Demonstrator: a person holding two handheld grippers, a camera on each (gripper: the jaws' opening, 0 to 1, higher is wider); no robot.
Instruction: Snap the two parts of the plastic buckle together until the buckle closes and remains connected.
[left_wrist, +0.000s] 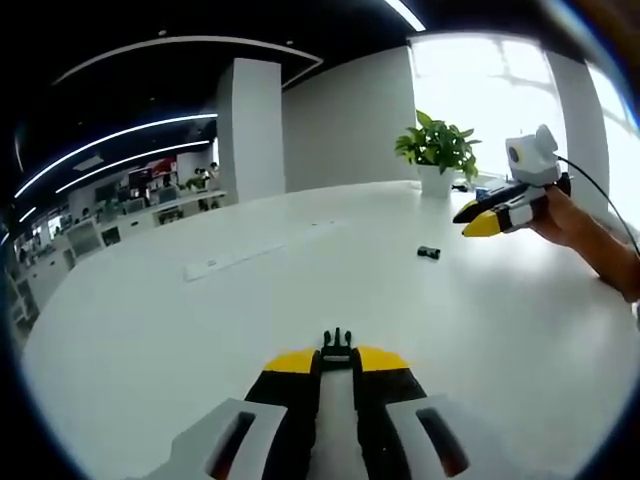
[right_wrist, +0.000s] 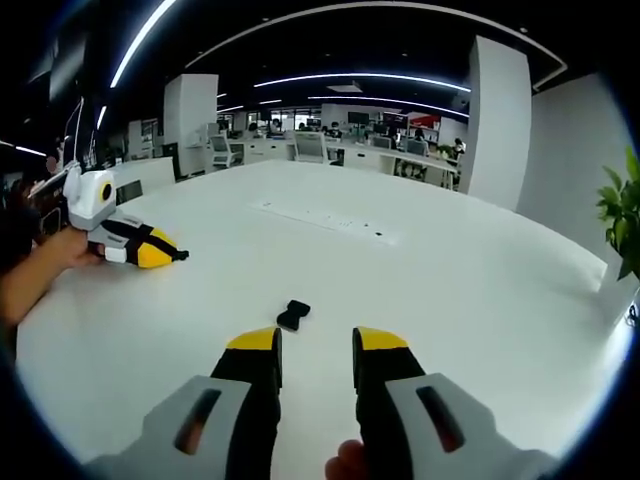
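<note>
While one buckle part (left_wrist: 337, 347) is pinched between the tips of the left tool (left_wrist: 337, 362), its prongs pointing forward past the yellow tips, the other buckle part (right_wrist: 292, 315) is seen lying loose on the white tabletop (right_wrist: 450, 290), just ahead of the right tool (right_wrist: 316, 345) and slightly toward its left jaw. No contact between that loose part and the right tool is noted. The same loose part is recorded in the left gripper view as a small dark piece (left_wrist: 429, 252), well ahead of the left tool and off to its right, between it and the right tool (left_wrist: 470, 218).

The left tool's jaws are closed on the held part, with only a narrow slit between them. The right tool's jaws stand apart, nothing between them; a fingertip (right_wrist: 347, 464) is visible at the base of its jaws. From the left gripper view, the right tool's jaws cannot be judged. The left tool (right_wrist: 178, 256) is seen from the right gripper view far off to the left, held by a hand (right_wrist: 60, 255) above the tabletop.

Further out, a long white strip (left_wrist: 236, 259) is set in the tabletop ahead of the left tool. A potted plant (left_wrist: 437, 152) stands at the tabletop's far edge, beyond the right tool. Office desks and a white pillar (right_wrist: 497, 120) are noted in the background.
</note>
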